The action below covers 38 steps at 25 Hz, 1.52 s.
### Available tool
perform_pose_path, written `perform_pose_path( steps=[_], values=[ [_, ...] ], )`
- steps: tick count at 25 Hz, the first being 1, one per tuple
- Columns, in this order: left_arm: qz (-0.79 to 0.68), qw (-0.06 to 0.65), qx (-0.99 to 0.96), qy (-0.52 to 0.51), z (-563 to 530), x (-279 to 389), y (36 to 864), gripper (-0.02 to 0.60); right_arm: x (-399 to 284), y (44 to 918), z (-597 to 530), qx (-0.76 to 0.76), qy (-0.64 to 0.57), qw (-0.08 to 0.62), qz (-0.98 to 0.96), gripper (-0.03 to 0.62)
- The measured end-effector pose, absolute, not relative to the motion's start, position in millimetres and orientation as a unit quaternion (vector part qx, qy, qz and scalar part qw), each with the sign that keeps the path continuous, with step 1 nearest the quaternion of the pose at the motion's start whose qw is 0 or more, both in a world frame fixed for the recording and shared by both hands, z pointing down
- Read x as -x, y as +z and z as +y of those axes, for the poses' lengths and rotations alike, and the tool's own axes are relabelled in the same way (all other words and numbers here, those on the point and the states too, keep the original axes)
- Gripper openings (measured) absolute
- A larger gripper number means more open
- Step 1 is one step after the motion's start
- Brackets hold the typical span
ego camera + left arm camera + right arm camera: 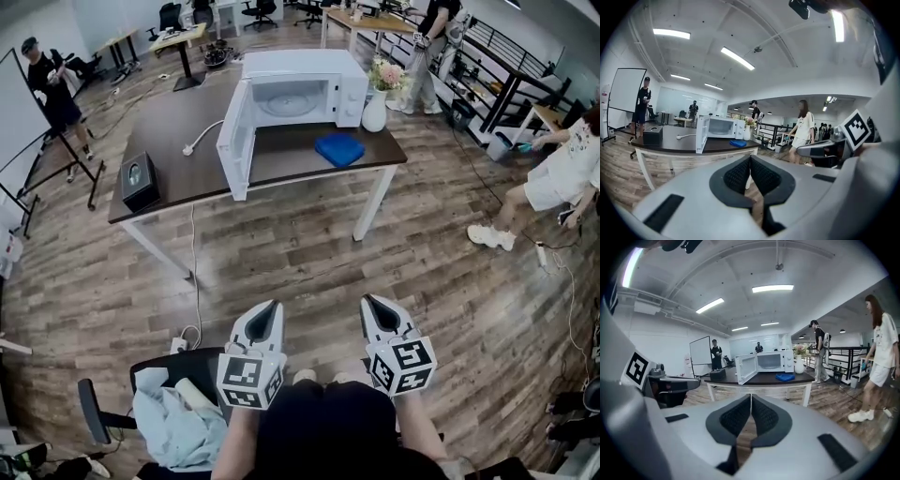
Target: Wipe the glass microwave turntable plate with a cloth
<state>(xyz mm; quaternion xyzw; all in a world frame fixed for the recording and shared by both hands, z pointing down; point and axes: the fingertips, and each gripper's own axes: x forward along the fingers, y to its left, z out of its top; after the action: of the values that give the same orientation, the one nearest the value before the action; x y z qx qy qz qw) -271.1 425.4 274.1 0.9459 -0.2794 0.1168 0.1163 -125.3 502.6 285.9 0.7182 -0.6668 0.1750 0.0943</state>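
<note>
Your left tongs (271, 307) are pressed together with nothing between them, low over the floor and well short of the counter (178, 127). There the microwave (300, 64) stands with its door (234, 141) swung open. The glass plate (286, 101) lies inside, pale and only partly visible. The blue cloth (339, 148) lies on the counter just right of it. Your right tongs (372, 305) are likewise closed and empty, well apart from both.

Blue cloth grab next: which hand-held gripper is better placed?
Right, probably. The blue cloth lies right of the microwave, on the side of the right hand-held gripper; the open door faces the left hand-held gripper. Both are shut, empty, far from the table.
</note>
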Motion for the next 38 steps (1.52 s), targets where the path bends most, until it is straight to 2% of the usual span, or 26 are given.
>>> perform_pose_path(
  steps=[13,20,38],
  values=[
    [-0.276,0.138,-0.943,0.126,384.8,263.7,292.4,0.005,111.2,285.5,460.3,-0.731,0.16,0.088,-0.657,-0.003],
    [-0.281,0.133,-0.941,0.135,340.0,221.2,304.3,0.005,64.3,299.6,410.6,-0.729,0.18,0.066,-0.657,-0.003],
    [-0.351,0.144,-0.916,0.13,194.9,88.9,320.1,0.005,-78.2,335.2,255.0,-0.677,0.218,0.066,-0.7,-0.003]
  ],
)
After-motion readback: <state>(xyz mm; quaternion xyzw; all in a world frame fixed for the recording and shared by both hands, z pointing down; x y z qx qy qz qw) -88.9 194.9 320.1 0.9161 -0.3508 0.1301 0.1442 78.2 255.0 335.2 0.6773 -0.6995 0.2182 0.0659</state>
